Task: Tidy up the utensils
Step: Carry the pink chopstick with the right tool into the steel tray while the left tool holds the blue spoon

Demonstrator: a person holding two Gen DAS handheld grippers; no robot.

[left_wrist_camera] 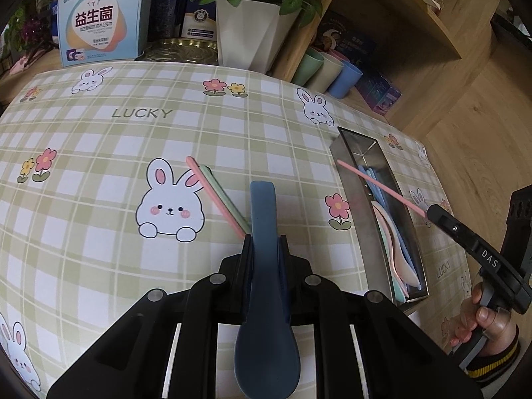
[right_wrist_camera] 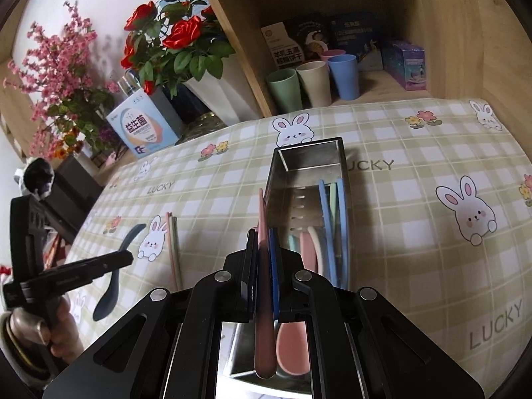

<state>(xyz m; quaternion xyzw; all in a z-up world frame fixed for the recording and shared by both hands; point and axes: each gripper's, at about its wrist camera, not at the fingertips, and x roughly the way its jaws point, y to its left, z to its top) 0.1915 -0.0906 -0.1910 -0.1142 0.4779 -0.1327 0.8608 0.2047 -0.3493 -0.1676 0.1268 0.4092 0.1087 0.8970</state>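
The left gripper (left_wrist_camera: 266, 242) pinches a dark blue spoon (left_wrist_camera: 264, 286) by its handle, bowl toward the camera, above the checked tablecloth (left_wrist_camera: 99, 153). The right gripper (right_wrist_camera: 264, 242), jaws pressed together, clamps a pink chopstick (right_wrist_camera: 265, 286) that points over the near end of a steel utensil tray (right_wrist_camera: 334, 148). Inside the tray lie pastel spoons (right_wrist_camera: 309, 249) and blue chopsticks (right_wrist_camera: 324, 212). Left of it, a pink and green pair of chopsticks (left_wrist_camera: 219, 198) rests on the cloth. Beyond stand red roses (right_wrist_camera: 176, 33) and cups (right_wrist_camera: 314, 81).
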